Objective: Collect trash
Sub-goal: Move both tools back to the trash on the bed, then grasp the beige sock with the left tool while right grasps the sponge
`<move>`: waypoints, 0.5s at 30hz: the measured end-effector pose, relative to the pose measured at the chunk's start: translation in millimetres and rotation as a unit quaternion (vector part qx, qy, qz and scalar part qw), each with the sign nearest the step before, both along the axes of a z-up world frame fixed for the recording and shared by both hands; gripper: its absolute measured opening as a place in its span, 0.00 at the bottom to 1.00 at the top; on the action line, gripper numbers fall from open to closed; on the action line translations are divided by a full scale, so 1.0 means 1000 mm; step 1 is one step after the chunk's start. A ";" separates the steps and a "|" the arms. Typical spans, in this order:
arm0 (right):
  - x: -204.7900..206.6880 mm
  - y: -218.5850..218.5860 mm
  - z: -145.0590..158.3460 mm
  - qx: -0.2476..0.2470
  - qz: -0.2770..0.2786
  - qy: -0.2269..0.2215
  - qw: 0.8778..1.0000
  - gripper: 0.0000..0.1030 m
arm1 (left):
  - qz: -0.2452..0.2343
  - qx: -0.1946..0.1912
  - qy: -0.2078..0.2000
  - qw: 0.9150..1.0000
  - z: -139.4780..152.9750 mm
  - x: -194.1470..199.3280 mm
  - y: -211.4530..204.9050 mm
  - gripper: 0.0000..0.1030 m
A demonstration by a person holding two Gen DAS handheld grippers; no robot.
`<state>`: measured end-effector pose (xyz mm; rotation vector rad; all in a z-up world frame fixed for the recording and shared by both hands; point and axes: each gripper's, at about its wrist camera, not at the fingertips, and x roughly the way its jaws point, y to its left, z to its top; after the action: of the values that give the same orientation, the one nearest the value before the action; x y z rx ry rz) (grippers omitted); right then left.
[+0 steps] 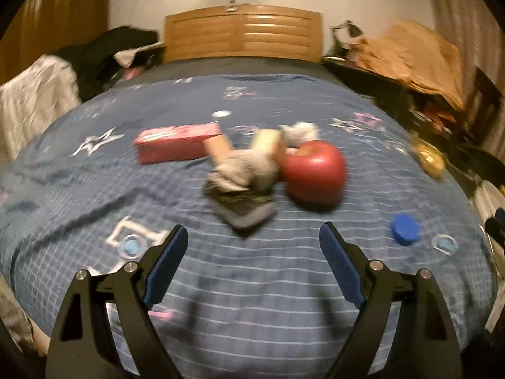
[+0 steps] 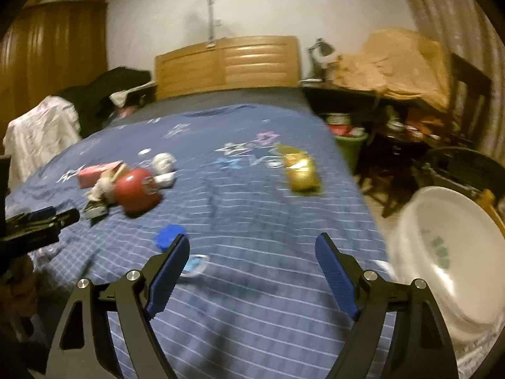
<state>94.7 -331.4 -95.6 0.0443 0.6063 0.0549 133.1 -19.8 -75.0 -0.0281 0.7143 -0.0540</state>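
Left tool [image 1: 251, 243]: we hold it wide open, empty, above the bed [image 1: 252, 300].
Right tool [image 2: 252, 252]: also spread, empty.
Trash: wrapper pile [image 1: 243, 170] mid-bed beside the red apple [image 1: 314, 172]; gold packet [image 2: 301, 172] near the edge.
Approach: we would slow down and straddle one piece squarely before closing.

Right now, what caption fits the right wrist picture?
Open right gripper over a blue bedspread scattered with trash, white bin alongside.
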 end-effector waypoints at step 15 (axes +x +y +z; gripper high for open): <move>0.045 0.069 0.008 0.032 0.071 0.021 0.997 0.80 | -0.058 -0.101 0.085 0.990 -0.021 0.087 0.027 0.75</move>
<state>139.8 -262.8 -87.7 0.0653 0.6483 0.2116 220.3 7.2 -96.2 -0.1874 0.8794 -0.2371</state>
